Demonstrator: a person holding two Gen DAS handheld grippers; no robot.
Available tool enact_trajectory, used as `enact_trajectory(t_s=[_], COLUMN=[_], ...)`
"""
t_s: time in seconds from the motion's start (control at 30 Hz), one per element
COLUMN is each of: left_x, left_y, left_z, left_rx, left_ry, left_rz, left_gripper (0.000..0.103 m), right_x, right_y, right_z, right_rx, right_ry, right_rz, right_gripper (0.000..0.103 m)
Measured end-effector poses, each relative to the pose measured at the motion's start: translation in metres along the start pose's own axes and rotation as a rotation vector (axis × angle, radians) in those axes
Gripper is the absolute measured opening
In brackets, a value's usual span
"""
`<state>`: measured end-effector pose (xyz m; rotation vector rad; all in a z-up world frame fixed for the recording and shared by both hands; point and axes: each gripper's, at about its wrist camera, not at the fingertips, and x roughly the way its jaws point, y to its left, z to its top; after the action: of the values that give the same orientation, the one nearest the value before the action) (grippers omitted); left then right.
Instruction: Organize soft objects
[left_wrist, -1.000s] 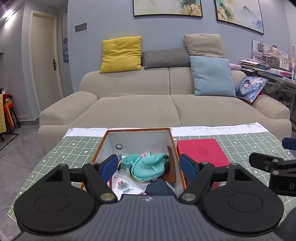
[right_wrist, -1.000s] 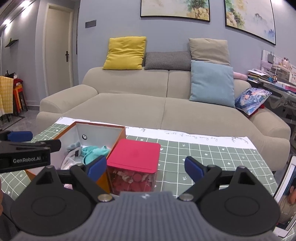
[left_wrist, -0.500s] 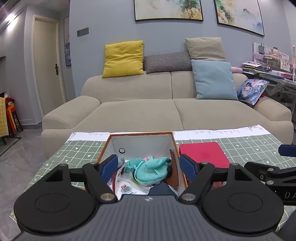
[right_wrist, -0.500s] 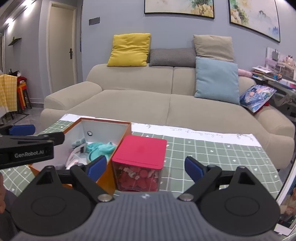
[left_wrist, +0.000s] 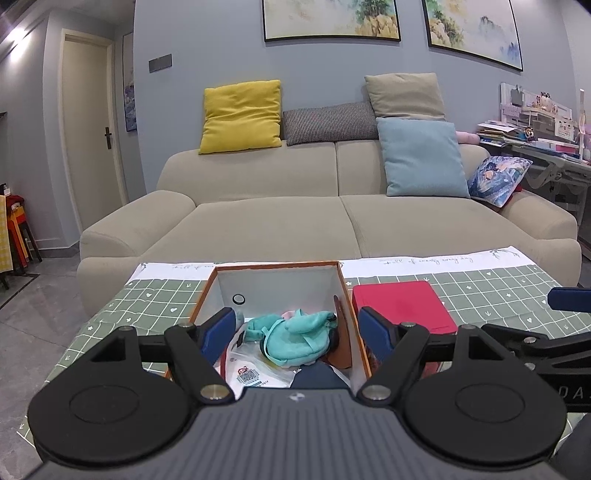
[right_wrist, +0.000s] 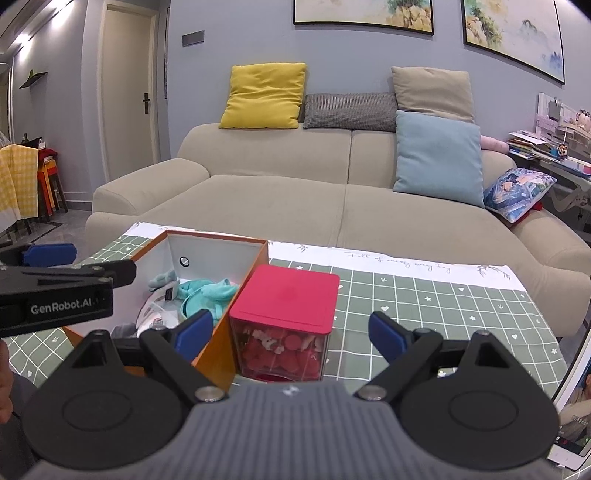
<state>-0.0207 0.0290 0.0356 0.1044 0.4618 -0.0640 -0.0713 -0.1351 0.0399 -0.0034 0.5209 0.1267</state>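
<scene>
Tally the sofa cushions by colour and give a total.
yellow cushion: 1
grey cushion: 1
beige cushion: 1
light blue cushion: 1
printed cushion: 1
Total: 5

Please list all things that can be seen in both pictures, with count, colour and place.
box: one, orange outside, white inside, open, on the table.
soft items: a pile, teal on top, inside the box.
container: one, clear with red lid, right beside the box.
tablecloth: one, green with white grid, on the table.
sofa: one, beige, behind the table.
cushions: five, yellow, grey, beige, light blue, printed, on the sofa.
paintings: two, on the wall.
door: one, white, left.
left gripper: black, blue pads, open, over the box.
right gripper: same, open, before the container.
</scene>
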Motion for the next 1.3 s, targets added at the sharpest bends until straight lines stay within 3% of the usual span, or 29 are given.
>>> enact_trajectory(t_s=[1.3], left_x=[0.0043], left_y=[0.0018], left_z=[-0.0013], left_rx=[-0.004], left_ry=[0.029], left_rz=[-0.005], left_gripper=[0.089], right_x=[0.0005], right_y=[0.0033], right_z=[-0.0016], right_rx=[0.003], right_ry=[0.004], right_rz=[0.008], right_gripper=[0.090])
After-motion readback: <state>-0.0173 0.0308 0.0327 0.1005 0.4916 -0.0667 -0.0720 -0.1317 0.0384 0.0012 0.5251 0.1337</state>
